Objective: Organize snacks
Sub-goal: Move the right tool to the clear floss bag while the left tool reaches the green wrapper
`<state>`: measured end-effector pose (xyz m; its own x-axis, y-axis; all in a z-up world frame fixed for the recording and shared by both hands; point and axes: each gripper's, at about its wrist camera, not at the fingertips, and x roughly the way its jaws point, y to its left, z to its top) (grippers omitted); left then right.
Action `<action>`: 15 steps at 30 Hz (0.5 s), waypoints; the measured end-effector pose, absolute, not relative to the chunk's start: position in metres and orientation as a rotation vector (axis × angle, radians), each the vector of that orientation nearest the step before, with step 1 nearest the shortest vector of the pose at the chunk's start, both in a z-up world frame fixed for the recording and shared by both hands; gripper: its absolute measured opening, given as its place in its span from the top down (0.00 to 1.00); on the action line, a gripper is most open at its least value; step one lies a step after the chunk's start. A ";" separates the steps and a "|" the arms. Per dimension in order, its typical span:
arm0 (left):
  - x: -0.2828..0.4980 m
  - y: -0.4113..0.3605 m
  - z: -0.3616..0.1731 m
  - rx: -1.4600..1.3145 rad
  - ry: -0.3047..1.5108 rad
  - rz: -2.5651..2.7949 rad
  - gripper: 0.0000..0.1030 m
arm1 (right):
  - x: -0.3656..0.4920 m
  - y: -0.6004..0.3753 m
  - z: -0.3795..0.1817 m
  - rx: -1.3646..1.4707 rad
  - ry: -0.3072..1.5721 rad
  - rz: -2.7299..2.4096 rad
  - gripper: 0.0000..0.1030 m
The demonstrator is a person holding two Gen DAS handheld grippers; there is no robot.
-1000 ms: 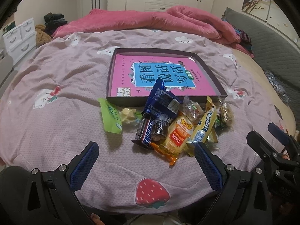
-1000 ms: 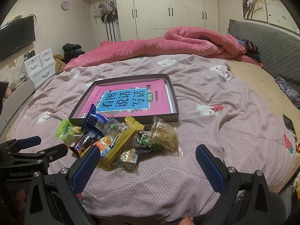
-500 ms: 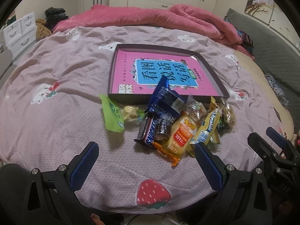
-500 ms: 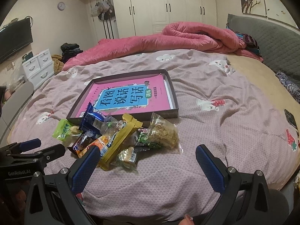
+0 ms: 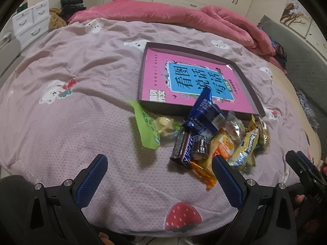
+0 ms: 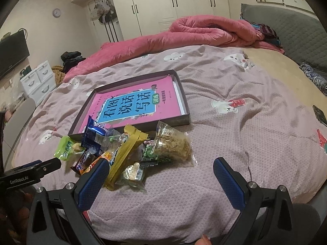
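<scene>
Pink bedspread (image 5: 81, 106) before you holds the snack pile (image 5: 214, 143) beside the tray (image 5: 143, 77) (both grippers (image 5: 159, 175) (image 6: 161, 175) gape, empty).

So the snack pile (image 5: 216, 140) sat on the bed (image 5: 81, 122), right up against the near edge of the tray (image 5: 248, 87). A book (image 5: 184, 79) lay inside the tray, and a rumpled blanket (image 6: 184, 34) was bunched up behind it all.

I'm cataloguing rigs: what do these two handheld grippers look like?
Both the left gripper and the right gripper have black angular frames, silver bolts, and two fingers faced with blue textured pads. White "GenRobot.AI" lettering marks the left one's side.
</scene>
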<state>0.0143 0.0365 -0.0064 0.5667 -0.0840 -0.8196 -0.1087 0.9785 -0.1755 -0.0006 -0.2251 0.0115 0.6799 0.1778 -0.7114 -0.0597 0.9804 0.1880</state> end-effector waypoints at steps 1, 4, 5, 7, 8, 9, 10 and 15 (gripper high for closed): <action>0.015 0.038 -0.006 -0.219 0.966 0.010 0.01 | 0.001 -0.226 0.011 0.157 0.814 0.132 0.01; 0.018 0.041 -0.007 -0.224 0.965 0.006 0.01 | 0.005 -0.230 0.010 0.168 0.814 0.129 0.01; 0.019 0.043 -0.008 -0.230 0.972 0.008 0.01 | 0.007 -0.230 0.010 0.172 0.814 0.127 0.01; 0.022 0.051 -0.009 -0.242 0.975 0.029 0.01 | 0.009 -0.233 0.010 0.179 0.814 0.126 0.01; 0.024 0.055 -0.010 -0.249 0.974 0.042 0.01 | 0.010 -0.235 0.009 0.186 0.813 0.123 0.01; 0.025 0.060 -0.011 -0.255 0.974 0.051 0.01 | 0.011 -0.237 0.009 0.193 0.816 0.121 0.01; 0.027 0.063 -0.012 -0.262 0.973 0.054 0.01 | 0.013 -0.239 0.008 0.203 0.821 0.119 0.01; 0.041 0.071 -0.021 -0.303 0.985 0.045 0.01 | 0.024 -0.251 0.002 0.241 0.844 0.096 0.01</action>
<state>0.0407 0.0711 -0.0214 0.5555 -0.0992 -0.8256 -0.1742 0.9570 -0.2321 0.0241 -0.2508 0.0022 0.6623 0.1788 -0.7276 0.0115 0.9686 0.2484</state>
